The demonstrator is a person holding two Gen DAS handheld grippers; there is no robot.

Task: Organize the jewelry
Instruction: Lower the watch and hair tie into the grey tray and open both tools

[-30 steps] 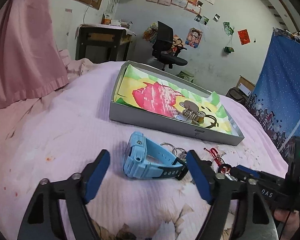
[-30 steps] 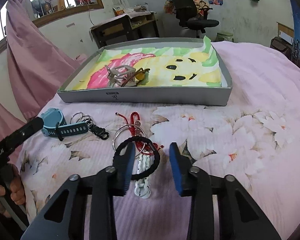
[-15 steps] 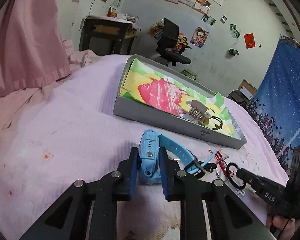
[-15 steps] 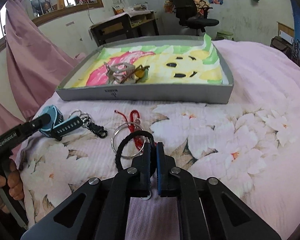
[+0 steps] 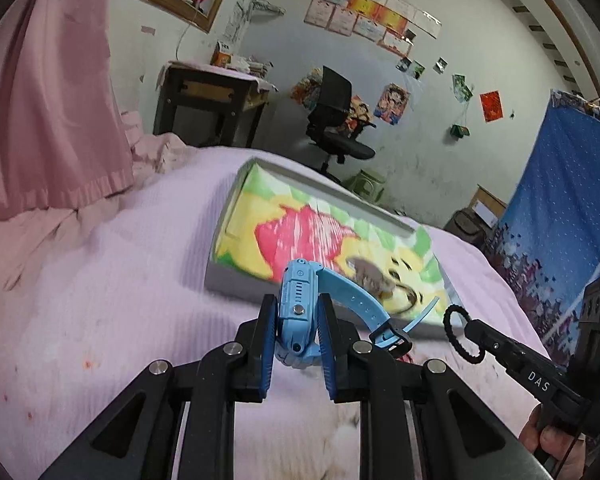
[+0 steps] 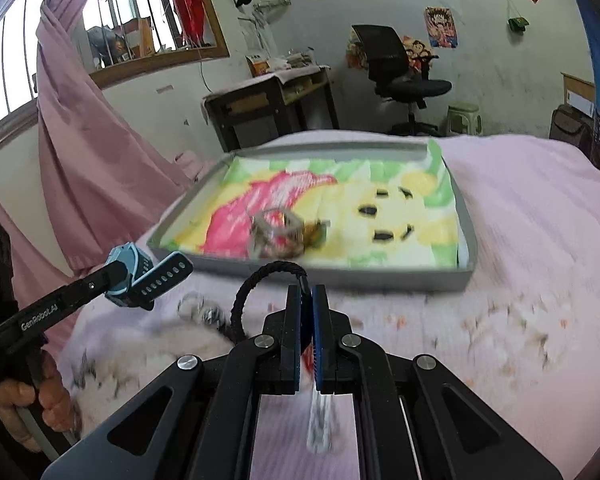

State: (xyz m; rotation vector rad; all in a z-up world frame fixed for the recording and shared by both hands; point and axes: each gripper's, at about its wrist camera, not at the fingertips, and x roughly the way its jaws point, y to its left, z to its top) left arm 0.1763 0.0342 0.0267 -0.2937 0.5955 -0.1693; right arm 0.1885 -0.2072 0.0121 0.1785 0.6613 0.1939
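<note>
On the left, the left gripper (image 5: 297,344) has its jaws closed on the case of a blue watch (image 5: 300,312), held on edge clear of the bed (image 5: 100,280), its strap arching off to the right with the loose tail hanging free. The grey tray (image 5: 236,286), lined with a bright cartoon cloth, lies straight ahead and slightly far of the watch, so the drop looks like a short forward reach. The watch's long axis runs left to right, roughly along the tray's near wall.

To the right, the right gripper (image 6: 307,332) has its jaws pressed together on a black braided cord loop (image 6: 256,292), which stands up to the left of the jaws. A blurred pale piece dangles beneath them; what it is cannot be told. The tray's near wall (image 6: 380,278) lies just beyond this gripper too, so neither hand is clearly nearer.

The right wrist view alone shows keyrings (image 6: 200,312) lying on the bed and a small heap of pieces (image 6: 284,234) in the tray; the left view shows how the watch's case sits between the jaws.
</note>
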